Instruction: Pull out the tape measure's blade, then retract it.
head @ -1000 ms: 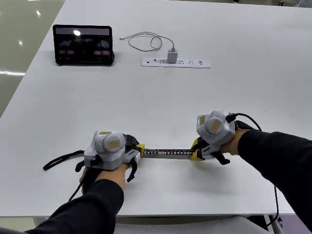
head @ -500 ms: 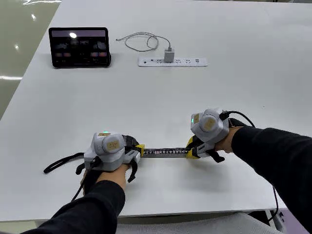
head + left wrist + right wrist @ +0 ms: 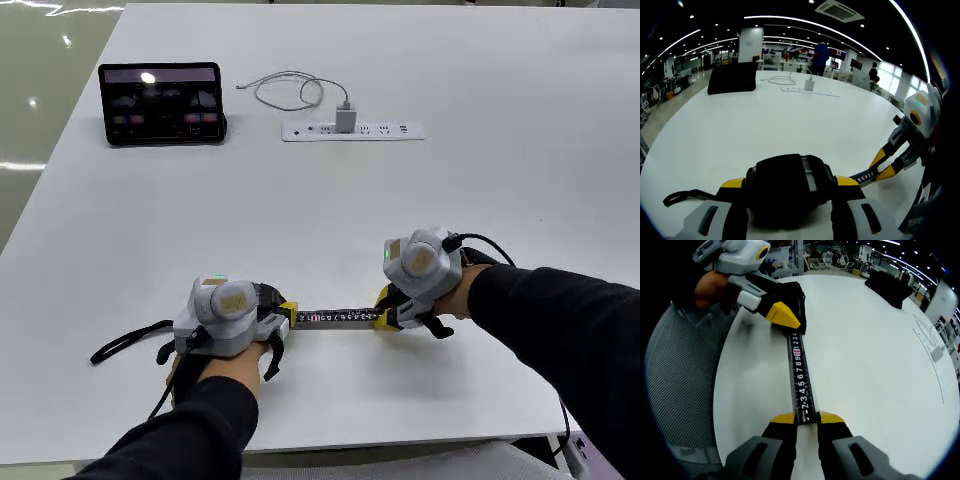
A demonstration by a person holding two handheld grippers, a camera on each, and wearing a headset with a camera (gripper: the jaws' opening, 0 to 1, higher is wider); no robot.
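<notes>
The left claw (image 3: 790, 182) is closed around the black tape measure case (image 3: 789, 200), one yellow-tipped jaw on either side, and holds it down on the white tabletop (image 3: 400, 200). The case's wrist strap (image 3: 125, 335) trails on the tabletop on the side of the left claw away from the right claw. The right claw (image 3: 807, 418) is closed narrow on the free end of the blade (image 3: 799, 375), with the jaw tips pinching the blade edges just behind the hook end. The blade runs straight ahead from the right claw to the mouth of the case, lying flat on or just above the tabletop, graduations facing up. Only a short run of blade spans the two claws. The step in hand is therefore judged to be either the start of the pull or the end of the return; this state alone does not settle which. Full retraction is not yet done. The next move requires the left claw to keep the case fixed while the right claw travels along the blade's own line. Retain the pinch until the hook seats at the case mouth, so that the blade does not snap back or twist.
</notes>
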